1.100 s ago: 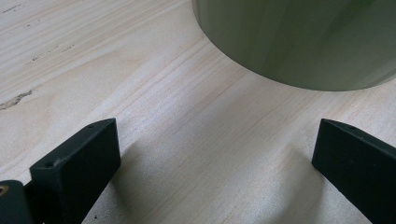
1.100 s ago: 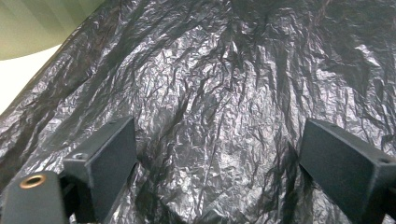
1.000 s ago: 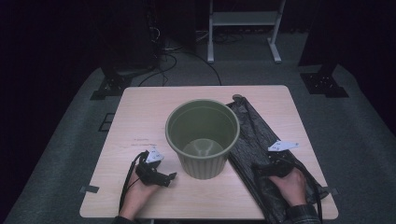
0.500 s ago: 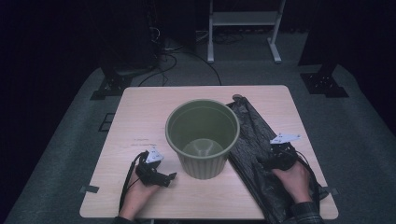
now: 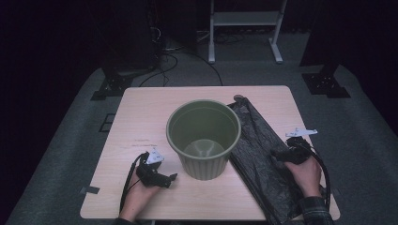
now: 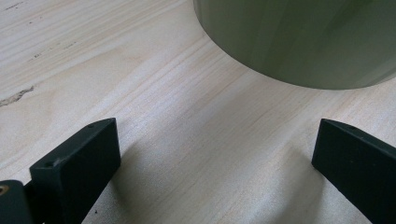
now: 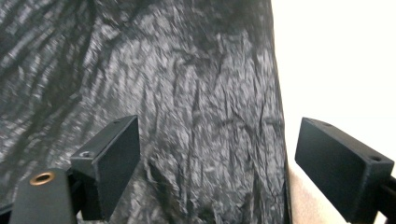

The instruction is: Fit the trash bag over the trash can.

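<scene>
An olive-green plastic bin stands upright and empty at the middle of the wooden table. Its lower wall rises just beyond my left gripper, whose jaws stand wide apart over bare wood. In the high view that left gripper rests on the table left of the bin's base. A crumpled black plastic bag lies flat to the right of the bin. My right gripper hovers over the bag's right part, open, with the bag's edge below the gap and nothing between the jaws.
Dark floor surrounds the table, with black stand feet at the back left and back right. A white frame stands behind the table. Cables trail on the floor at the back. The person's hands come in from the near edge.
My right hand has moved away from the near edge, farther up along the black bag toward its right edge. The left gripper, the bin and the bag have stayed in place.
</scene>
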Motion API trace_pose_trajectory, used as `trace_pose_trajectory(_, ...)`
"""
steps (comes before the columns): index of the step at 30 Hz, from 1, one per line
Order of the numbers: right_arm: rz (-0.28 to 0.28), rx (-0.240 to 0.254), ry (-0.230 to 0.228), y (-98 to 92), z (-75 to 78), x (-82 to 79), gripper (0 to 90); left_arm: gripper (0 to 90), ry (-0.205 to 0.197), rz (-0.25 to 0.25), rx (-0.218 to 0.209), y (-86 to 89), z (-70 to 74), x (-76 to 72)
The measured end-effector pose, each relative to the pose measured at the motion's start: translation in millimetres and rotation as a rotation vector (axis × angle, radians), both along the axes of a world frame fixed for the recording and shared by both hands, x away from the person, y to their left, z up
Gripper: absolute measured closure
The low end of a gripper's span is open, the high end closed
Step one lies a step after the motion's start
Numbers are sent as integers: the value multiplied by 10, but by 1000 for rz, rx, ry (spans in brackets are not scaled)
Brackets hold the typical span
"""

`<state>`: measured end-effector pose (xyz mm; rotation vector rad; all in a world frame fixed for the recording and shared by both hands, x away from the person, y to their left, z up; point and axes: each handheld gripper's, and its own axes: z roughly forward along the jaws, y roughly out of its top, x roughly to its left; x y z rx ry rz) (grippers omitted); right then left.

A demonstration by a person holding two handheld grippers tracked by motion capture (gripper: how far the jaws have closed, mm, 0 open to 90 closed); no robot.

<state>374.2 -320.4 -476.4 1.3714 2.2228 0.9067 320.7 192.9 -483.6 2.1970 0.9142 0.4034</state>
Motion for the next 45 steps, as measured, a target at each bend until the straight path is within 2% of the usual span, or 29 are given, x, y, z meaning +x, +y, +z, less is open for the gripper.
trace_pose_trajectory(3, 3, 0, 12, -5, -30, 9, 155, 0, 0, 0, 0, 0, 0, 0)
trace_pose_trajectory(4, 10, 3, 8, -3, -24, 2, 206, 0, 0, 0, 0, 0, 0, 0)
trace_pose_trajectory(5, 10, 3, 8, -3, -24, 2, 206, 0, 0, 0, 0, 0, 0, 0)
trace_pose_trajectory(6, 20, 14, 8, 2, -15, -10, 249, 0, 0, 0, 0, 0, 0, 0)
trace_pose_trajectory(7, 39, -1, -4, 43, -9, -36, 344, 0, 0, 0, 0, 0, 0, 0)
trace_pose_trajectory(8, 55, -7, -7, 60, -2, -50, 395, 0, 0, 0, 0, 0, 0, 0)
trace_pose_trajectory(10, 67, -1, -5, 85, 3, -62, 423, 0, 0, 1, 0, 0, 0, -1)
trace_pose_trajectory(11, 90, 1, -6, 130, 11, -82, 534, 0, 0, 2, 0, 1, 0, -3)
trace_pose_trajectory(12, 90, 1, -6, 130, 11, -82, 534, 0, 0, 2, 0, 1, 0, -3)
trace_pose_trajectory(13, 112, 3, -6, 180, 18, -103, 642, 0, 1, 2, -1, 1, 0, -3)
trace_pose_trajectory(14, 124, 4, -9, 202, 19, -111, 699, 0, 1, 3, -1, 1, 0, -4)
trace_pose_trajectory(15, 124, 4, -9, 202, 19, -111, 699, 0, 1, 3, -1, 1, 0, -4)
trace_pose_trajectory(18, 154, 20, -4, 270, 16, -133, 853, 0, 1, 3, -1, 1, 0, -5)
trace_pose_trajectory(22, 168, 53, 9, 321, 7, -152, 885, 0, 1, 3, -1, 1, 0, -4)
trace_pose_trajectory(25, 180, 49, 12, 377, 13, -168, 884, 0, 1, 3, 0, 1, 0, -4)
trace_pose_trajectory(27, 197, 50, 17, 451, 17, -172, 825, 0, 0, 3, -1, 1, 0, -5)
trace_pose_trajectory(28, 197, 50, 17, 451, 17, -172, 825, 0, 1, 3, 0, 1, 0, -5)
trace_pose_trajectory(29, 193, 64, 21, 477, 19, -166, 742, 0, 1, 3, 0, 2, 0, -6)
trace_pose_trajectory(30, 195, 72, 26, 480, 19, -161, 718, 0, 0, 3, -1, 2, 0, -7)
trace_pose_trajectory(33, 191, 125, 51, 483, 10, -143, 571, 0, 0, 3, -1, 2, 0, -7)
trace_pose_trajectory(34, 191, 125, 51, 483, 10, -143, 571, 0, 0, 3, -1, 2, 0, -7)
trace_pose_trajectory(37, 199, 177, 70, 480, 0, -120, 460, 0, 0, 3, -1, 3, -1, -7)
trace_pose_trajectory(44, 215, 194, 79, 533, -4, -99, 339, 0, 0, 3, -1, 3, -1, -7)
trace_pose_trajectory(45, 227, 199, 89, 579, 1, -89, 298, 0, 0, 3, -1, 3, -1, -8)
